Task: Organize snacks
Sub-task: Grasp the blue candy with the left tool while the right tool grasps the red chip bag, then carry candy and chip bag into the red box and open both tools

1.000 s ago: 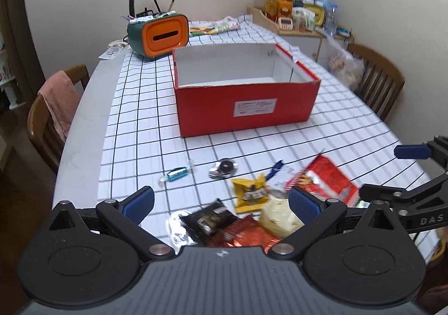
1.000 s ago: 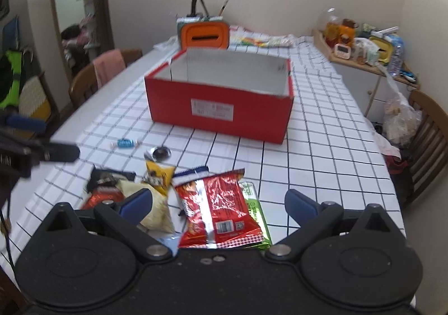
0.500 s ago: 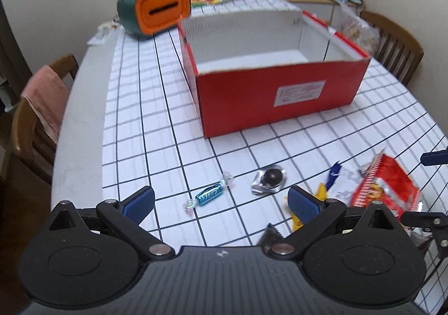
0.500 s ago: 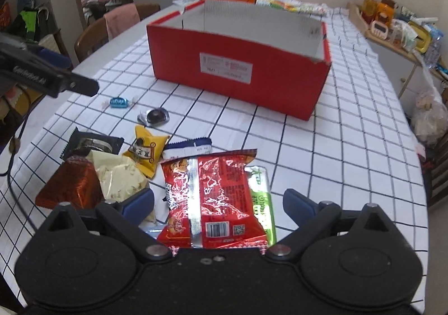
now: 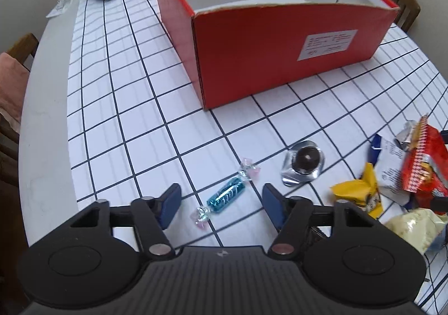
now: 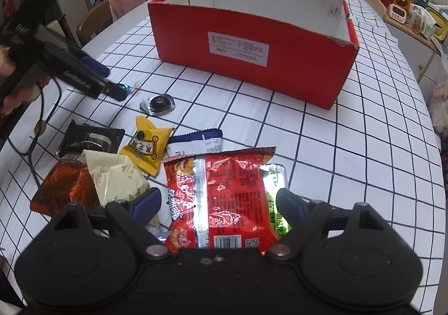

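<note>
The left gripper [image 5: 221, 204] hangs just over the small blue foil-wrapped candy with twisted clear ends [image 5: 226, 197], toward the left edge of the grid-patterned white table [image 5: 117, 108]. Its jaws have just been closing, and the candy lies between the blue pads without either pad touching it. The candy's long axis runs diagonally across the gap, one twisted end toward the tall red cardboard box with a white inside [image 5: 280, 43], the other back toward the gripper body, so I judge the pads would meet its sides at a slant unless the wrist rolls a little.

The right gripper [image 6: 217, 204] is apart too, its jaws having just been closing around the flat red crinkly snack packet [image 6: 221, 197] near the table's front edge; the pads flank the packet's long sides, contact not evident. The box stands farther in, with nothing visible inside it.
</note>
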